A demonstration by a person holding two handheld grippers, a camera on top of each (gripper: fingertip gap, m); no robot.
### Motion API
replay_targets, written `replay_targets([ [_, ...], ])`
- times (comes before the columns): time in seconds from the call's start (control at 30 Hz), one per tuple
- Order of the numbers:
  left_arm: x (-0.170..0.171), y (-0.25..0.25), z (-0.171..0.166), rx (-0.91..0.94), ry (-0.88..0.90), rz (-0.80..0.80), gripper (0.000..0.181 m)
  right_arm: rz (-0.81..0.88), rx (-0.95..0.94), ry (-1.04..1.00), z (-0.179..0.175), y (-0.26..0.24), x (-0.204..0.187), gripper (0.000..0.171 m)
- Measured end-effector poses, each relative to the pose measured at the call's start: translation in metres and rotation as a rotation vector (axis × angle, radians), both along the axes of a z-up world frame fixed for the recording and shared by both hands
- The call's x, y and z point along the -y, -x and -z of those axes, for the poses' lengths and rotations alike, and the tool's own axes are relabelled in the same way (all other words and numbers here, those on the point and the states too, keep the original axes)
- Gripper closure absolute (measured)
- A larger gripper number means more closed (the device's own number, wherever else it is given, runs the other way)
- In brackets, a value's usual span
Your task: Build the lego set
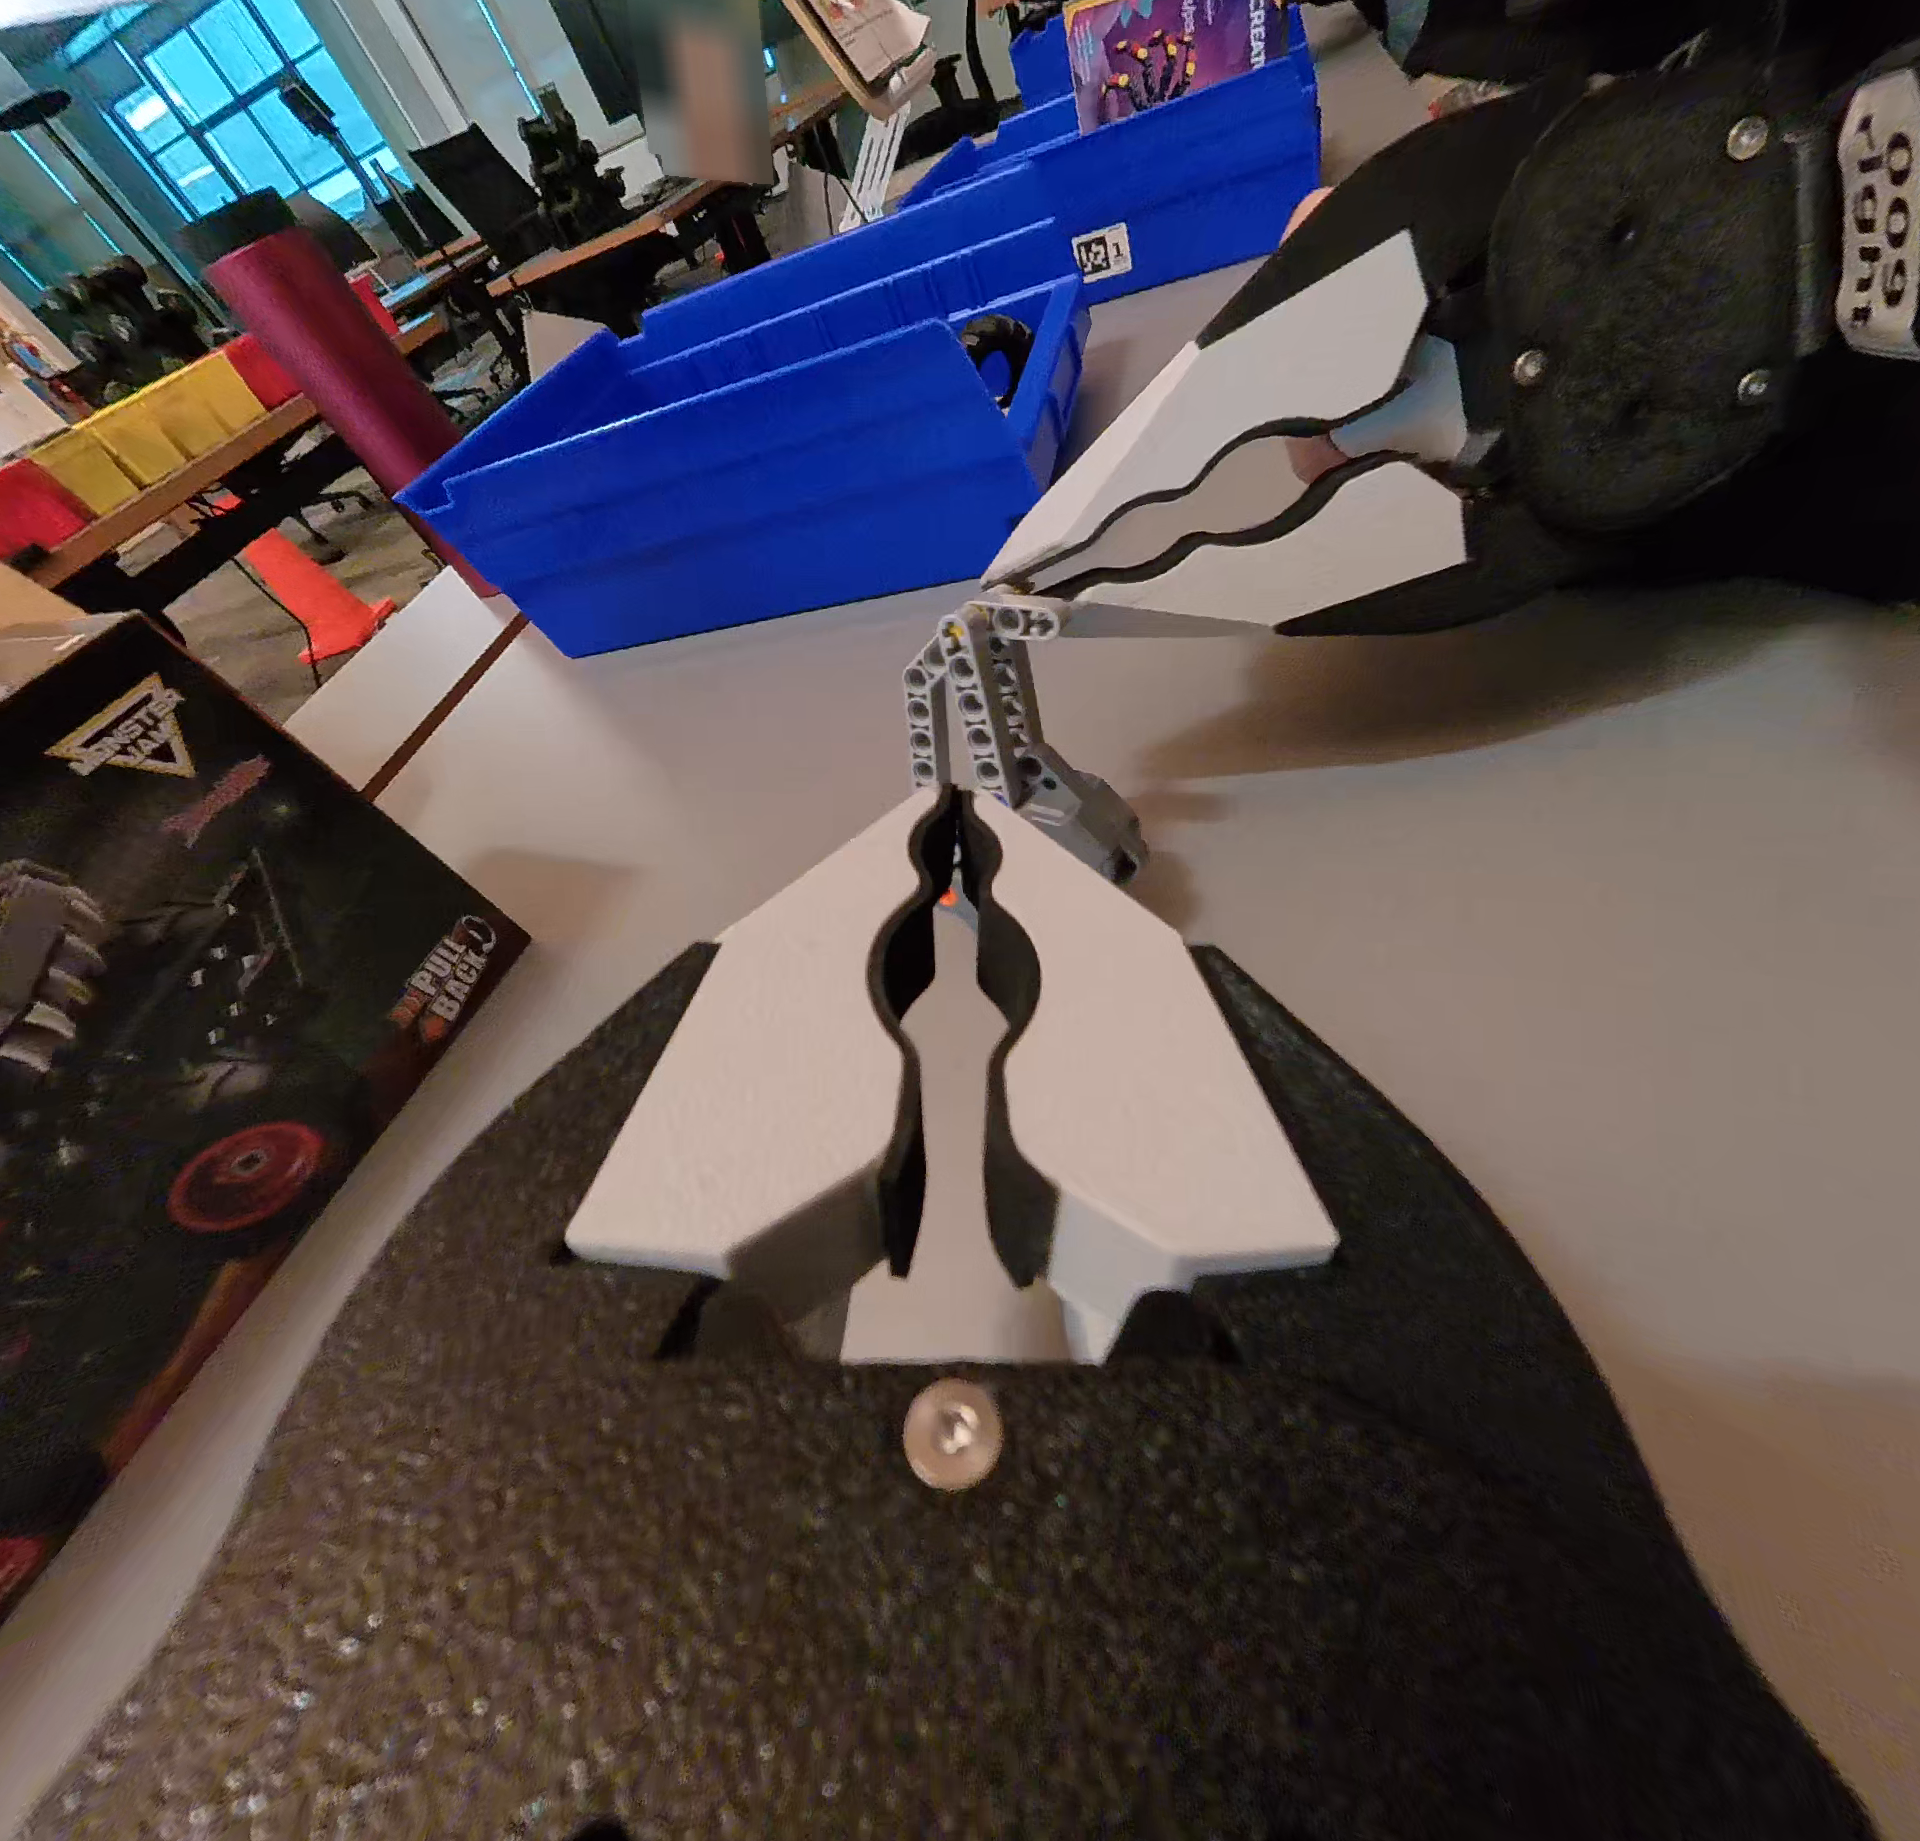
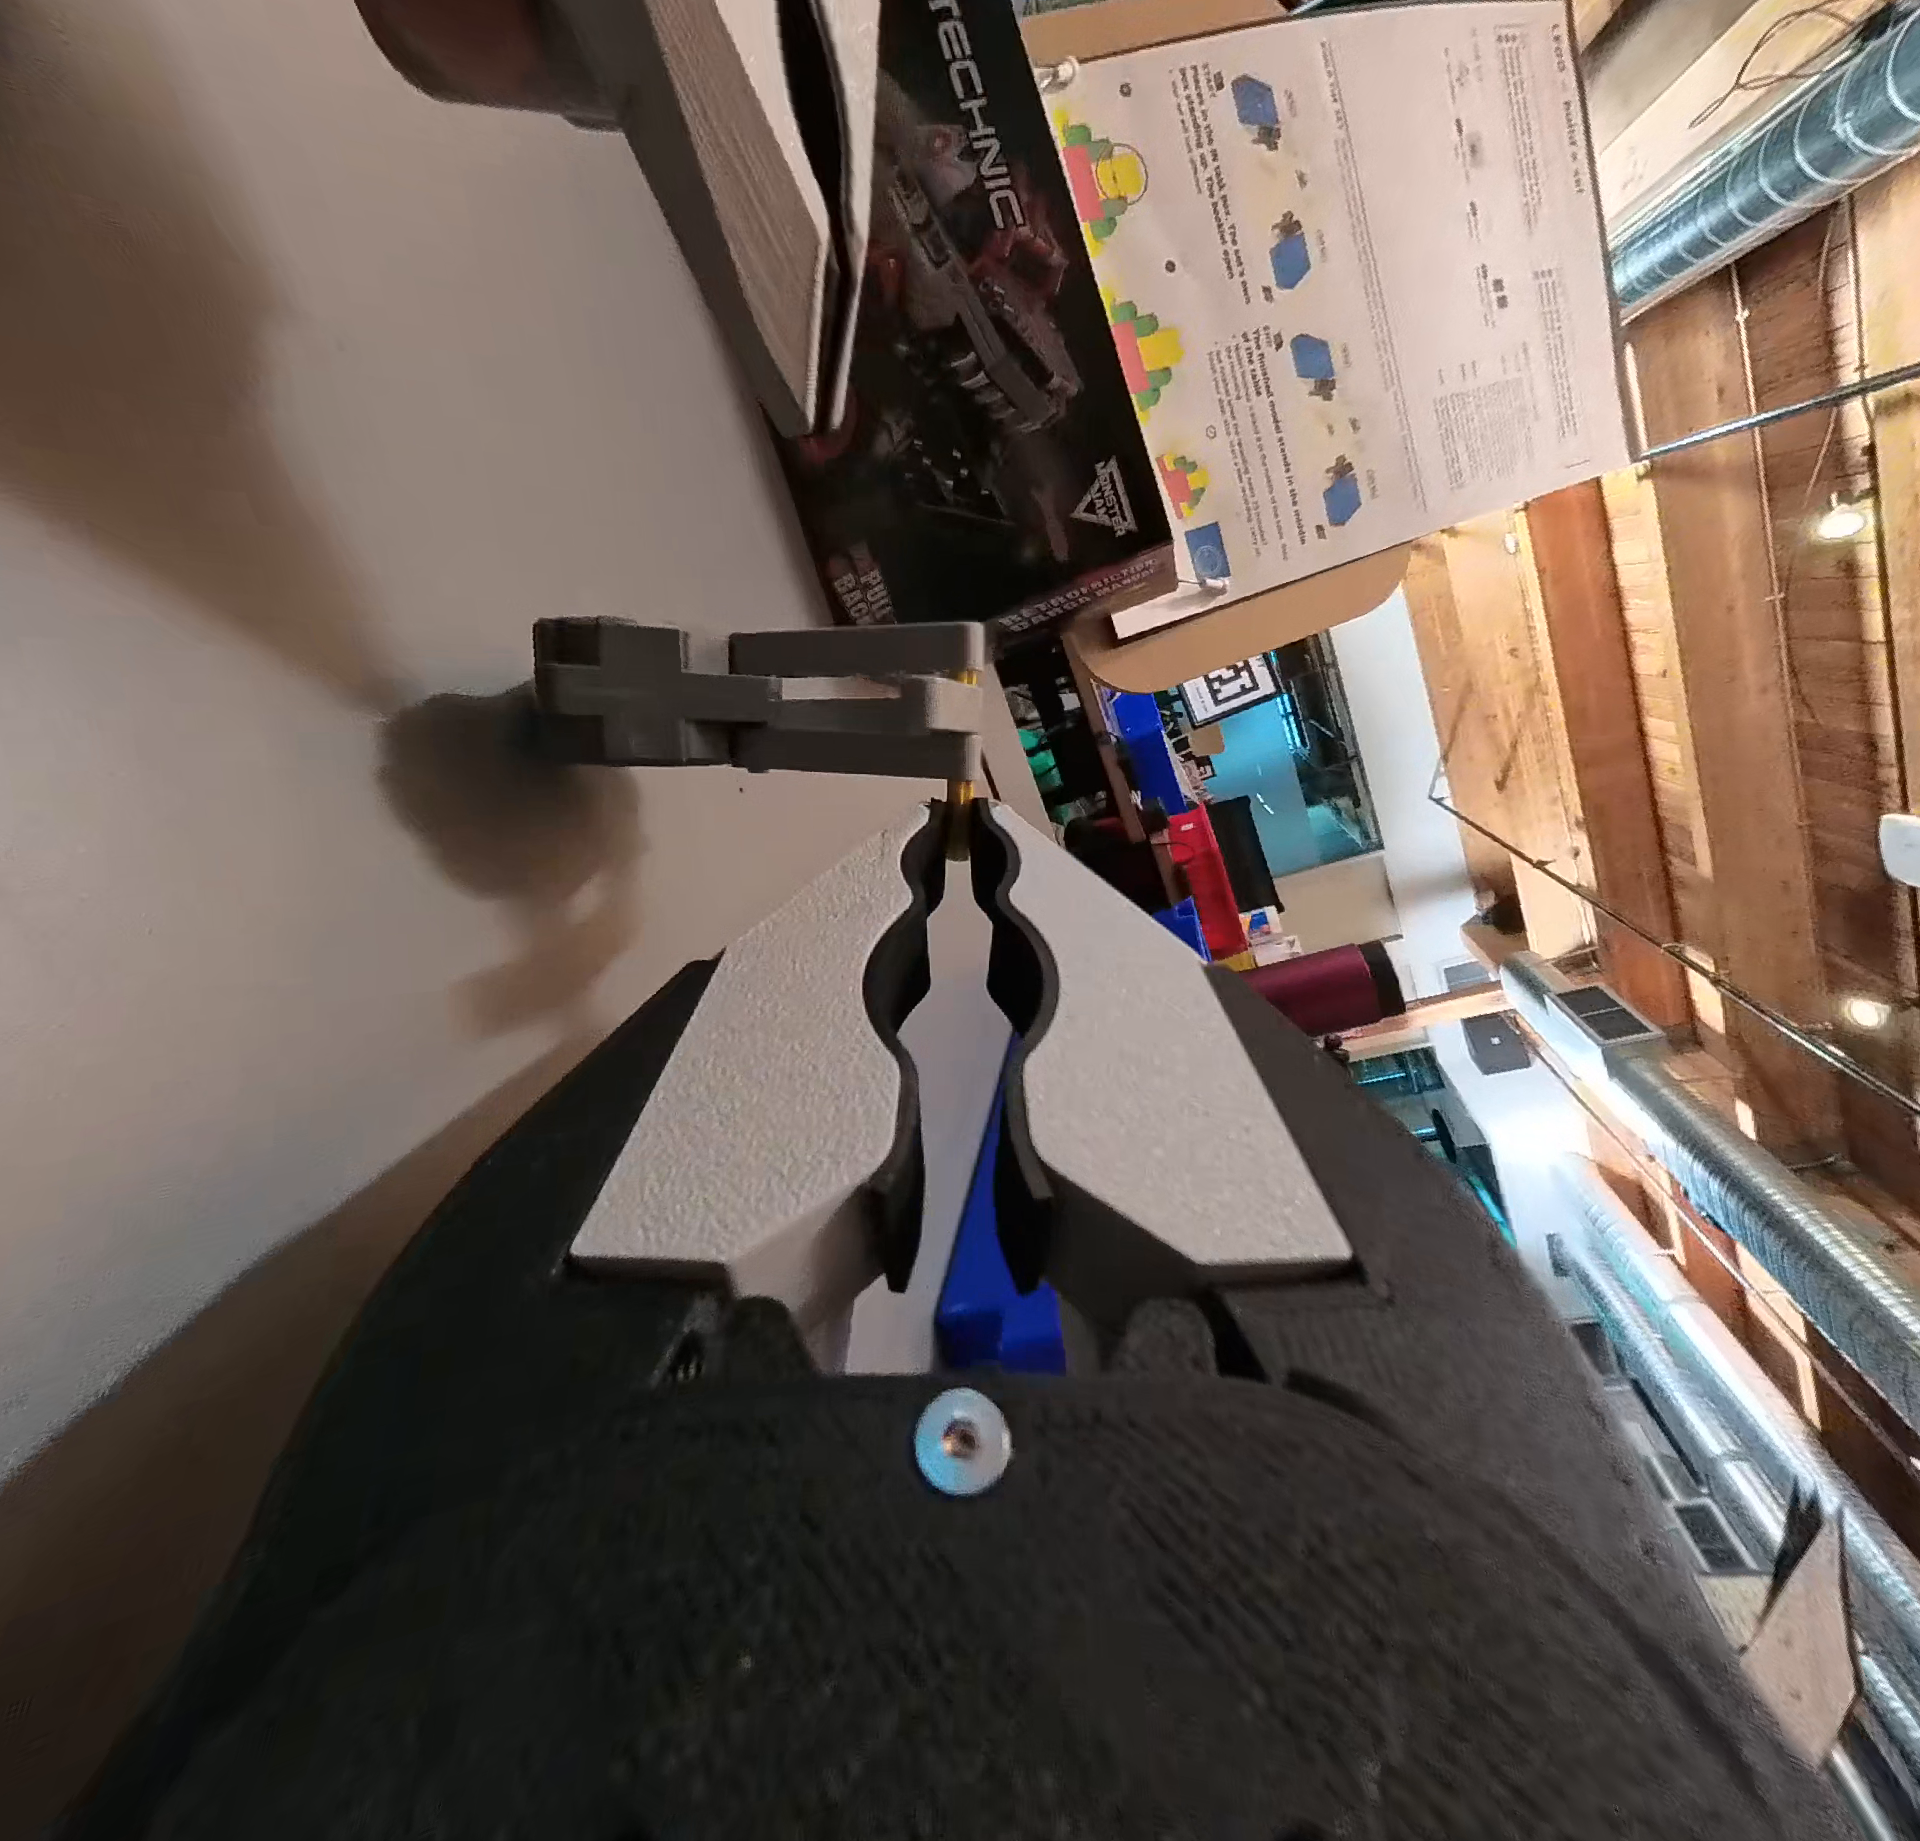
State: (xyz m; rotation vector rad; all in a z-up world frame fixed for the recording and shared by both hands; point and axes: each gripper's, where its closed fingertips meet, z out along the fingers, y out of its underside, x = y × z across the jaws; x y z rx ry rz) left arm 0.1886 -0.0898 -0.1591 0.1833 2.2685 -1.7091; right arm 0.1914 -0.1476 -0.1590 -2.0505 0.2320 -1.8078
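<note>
A grey Technic beam assembly (image 1: 977, 721) stands on the pale table (image 1: 1455, 960), its darker grey foot resting on the surface. It also shows in the right wrist view (image 2: 758, 705). My right gripper (image 1: 1000, 586) comes in from the upper right and is shut on a thin yellow axle (image 2: 961, 804) at the assembly's top. My left gripper (image 1: 956, 809) is shut, with its tips just in front of the assembly's lower part. A small orange and black bit shows in the gap between its fingers, and I cannot tell whether it is held. In the right wrist view the left gripper (image 2: 805, 409) sits apart from the assembly.
A dark Lego set box (image 1: 208, 1012) lies at the left. Blue bins (image 1: 779, 472) stand behind the assembly, one holding a black wheel (image 1: 997, 347). A farther blue bin (image 1: 1247, 160) holds a purple Lego box (image 1: 1174, 56). An instruction sheet on a board (image 2: 1351, 285) stands beyond the table. Some 7 centimeters of space lies between my two pairs of fingers.
</note>
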Motion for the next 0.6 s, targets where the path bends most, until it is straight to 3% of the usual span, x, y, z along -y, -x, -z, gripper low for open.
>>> replay_targets([
  [0.17, 0.002, 0.005, -0.007, -0.007, 0.055, 0.024, 0.181, -0.018, 0.03, 0.034, -0.001, 0.003, -0.005, 0.168],
  [0.27, 0.004, 0.009, -0.011, 0.013, 0.07, 0.041, 0.169, -0.032, 0.047, 0.054, -0.002, 0.003, -0.008, 0.168],
  [0.6, 0.012, 0.017, -0.005, 0.009, 0.029, 0.063, 0.161, -0.107, 0.144, 0.19, -0.006, 0.011, -0.029, 0.169],
])
